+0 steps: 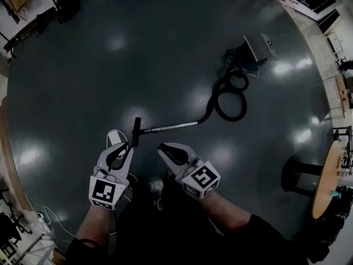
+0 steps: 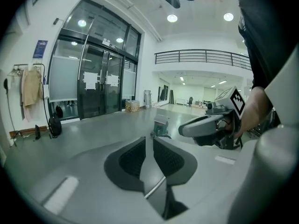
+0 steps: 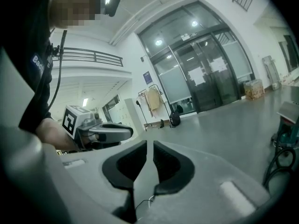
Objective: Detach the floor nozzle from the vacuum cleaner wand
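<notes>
The only container I can spot is a cardboard box (image 2: 132, 106) against the glass doors (image 2: 100, 85), left of centre in the left gripper view, and what is in it is too small to tell. The floor nozzle (image 1: 135, 132) lies on the dark glossy floor (image 1: 110, 70) just left of centre in the head view, joined to the metal wand (image 1: 172, 127). The wand runs to the right into a black hose (image 1: 229, 97) that loops up to the vacuum cleaner body (image 1: 252, 49) at upper right. The left gripper (image 1: 128, 147) has its tips just below the nozzle. The right gripper (image 1: 162, 147) is close beside it, under the wand. Each shows only a narrow slit between its jaws, with nothing in it. A small white object (image 1: 115, 137) lies on the floor by the left gripper. At the right edge stand a round wooden table (image 1: 325, 178) and a black stool (image 1: 300, 173), well apart from the vacuum. By the doors, at far left of the left gripper view, a beige garment (image 2: 32, 85) hangs on a rack above a black bag (image 2: 55, 125). Loose cables (image 1: 49, 214) trail at lower left in the head view.
</notes>
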Demonstrator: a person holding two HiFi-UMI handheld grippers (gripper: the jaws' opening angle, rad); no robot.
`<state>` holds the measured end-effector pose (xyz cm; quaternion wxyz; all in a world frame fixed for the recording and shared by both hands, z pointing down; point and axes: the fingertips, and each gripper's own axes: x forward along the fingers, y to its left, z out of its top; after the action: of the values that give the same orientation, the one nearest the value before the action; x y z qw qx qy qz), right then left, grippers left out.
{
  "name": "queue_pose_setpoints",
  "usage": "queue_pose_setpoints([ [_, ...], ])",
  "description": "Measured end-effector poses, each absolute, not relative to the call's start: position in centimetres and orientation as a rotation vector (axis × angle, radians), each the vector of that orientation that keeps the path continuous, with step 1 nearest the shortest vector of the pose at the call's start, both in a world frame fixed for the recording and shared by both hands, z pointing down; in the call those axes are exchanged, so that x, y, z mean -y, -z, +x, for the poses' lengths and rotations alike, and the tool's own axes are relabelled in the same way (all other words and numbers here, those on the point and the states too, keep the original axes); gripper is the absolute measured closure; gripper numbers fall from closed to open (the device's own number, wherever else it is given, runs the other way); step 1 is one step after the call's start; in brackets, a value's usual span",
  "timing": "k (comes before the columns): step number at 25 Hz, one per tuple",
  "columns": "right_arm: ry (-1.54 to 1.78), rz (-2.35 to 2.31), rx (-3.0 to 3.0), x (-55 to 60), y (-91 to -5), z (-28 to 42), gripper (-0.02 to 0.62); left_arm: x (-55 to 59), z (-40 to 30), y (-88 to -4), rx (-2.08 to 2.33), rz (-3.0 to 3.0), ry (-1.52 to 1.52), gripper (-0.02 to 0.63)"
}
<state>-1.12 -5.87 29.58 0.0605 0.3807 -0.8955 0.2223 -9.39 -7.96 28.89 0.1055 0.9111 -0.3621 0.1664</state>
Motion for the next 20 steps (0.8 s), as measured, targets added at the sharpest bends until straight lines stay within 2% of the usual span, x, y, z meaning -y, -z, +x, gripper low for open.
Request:
queue_pose_setpoints([
  [12, -0.659, 1.143, 2.647, 7.5, -34.9, -1.8, 0.535, 9.2, -8.9, -35.7, 0.914, 2.769, -0.646, 0.485],
  [20, -0.639, 1.113, 2.61, 9.3, -42.0, -0.6, 0.526, 11.4, -7.4, -41.9, 0.894, 2.829, -0.681, 0.462],
])
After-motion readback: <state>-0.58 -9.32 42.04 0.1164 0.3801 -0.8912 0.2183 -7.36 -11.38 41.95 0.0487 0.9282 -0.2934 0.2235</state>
